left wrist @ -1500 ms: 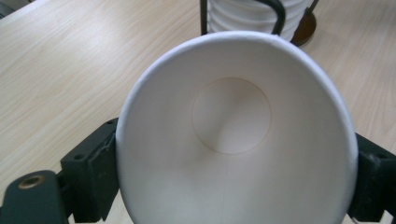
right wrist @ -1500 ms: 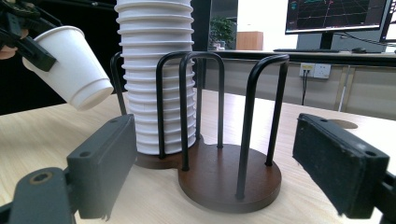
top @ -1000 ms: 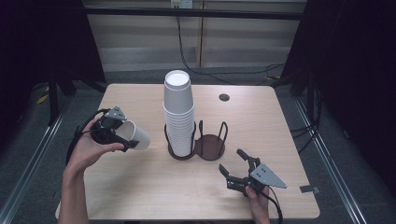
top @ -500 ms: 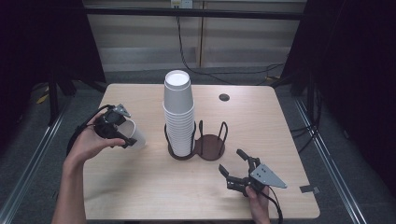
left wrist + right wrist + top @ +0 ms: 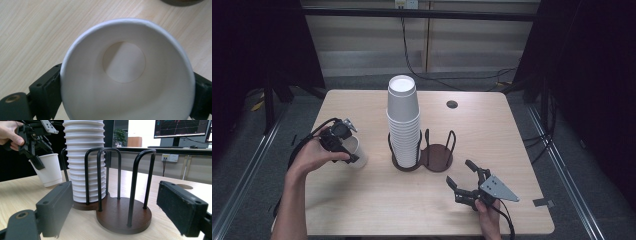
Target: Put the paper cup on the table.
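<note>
Fingers (image 5: 46, 91) of the left gripper (image 5: 343, 144) were clamped on a white paper cup (image 5: 356, 151), one black pad on each side of its rim. In the left gripper view the cup's mouth faced the camera and its round bottom showed deep inside. In the high view the cup sat at the left middle of the frame, low over the table (image 5: 522, 130) or just touching it; I could not tell which. The right gripper (image 5: 464, 184), at the lower right, had its jaws wide apart and held nothing. Between them stood the tall stack of cups (image 5: 403, 127) in the dark wire holder (image 5: 436, 156). The step looked like setting one cup down by itself. Next, the left jaws would need to let go gently so the cup stayed standing.
</note>
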Available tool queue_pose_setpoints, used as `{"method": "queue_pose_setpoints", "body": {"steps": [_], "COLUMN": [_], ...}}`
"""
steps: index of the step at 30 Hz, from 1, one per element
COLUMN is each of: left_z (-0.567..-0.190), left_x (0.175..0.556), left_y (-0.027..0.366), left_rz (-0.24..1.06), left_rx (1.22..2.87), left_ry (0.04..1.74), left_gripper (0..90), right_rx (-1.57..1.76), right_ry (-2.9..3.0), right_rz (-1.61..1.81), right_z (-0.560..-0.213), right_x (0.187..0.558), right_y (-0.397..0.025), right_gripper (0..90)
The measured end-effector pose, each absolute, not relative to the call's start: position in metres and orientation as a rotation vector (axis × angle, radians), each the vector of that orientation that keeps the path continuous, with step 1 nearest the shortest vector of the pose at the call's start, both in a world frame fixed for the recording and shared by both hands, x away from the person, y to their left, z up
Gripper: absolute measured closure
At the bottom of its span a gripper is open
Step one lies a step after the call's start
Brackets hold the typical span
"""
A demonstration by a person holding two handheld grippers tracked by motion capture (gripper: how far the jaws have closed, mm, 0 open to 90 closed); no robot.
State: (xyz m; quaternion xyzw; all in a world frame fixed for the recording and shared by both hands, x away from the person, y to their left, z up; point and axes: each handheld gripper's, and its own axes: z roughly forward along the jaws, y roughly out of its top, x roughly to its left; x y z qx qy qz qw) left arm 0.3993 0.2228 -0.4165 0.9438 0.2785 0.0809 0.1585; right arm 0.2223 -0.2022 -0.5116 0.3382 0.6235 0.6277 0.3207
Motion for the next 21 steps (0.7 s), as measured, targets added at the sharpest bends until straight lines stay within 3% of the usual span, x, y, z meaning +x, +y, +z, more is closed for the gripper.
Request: {"method": "queue_pose_setpoints", "body": {"steps": [21], "left_z": [-0.438], "left_x": [0.402], "left_y": [0.215], "left_rz": [0.201], "left_rx": [2.738], "left_ry": [0.786], "left_gripper": [7.3], "right_rx": [0.895], "right_ry": [1.633], "right_rz": [1.644], "right_z": [-0.512], "right_x": [0.222], "right_y": [-0.202], "right_gripper": [13.4]}}
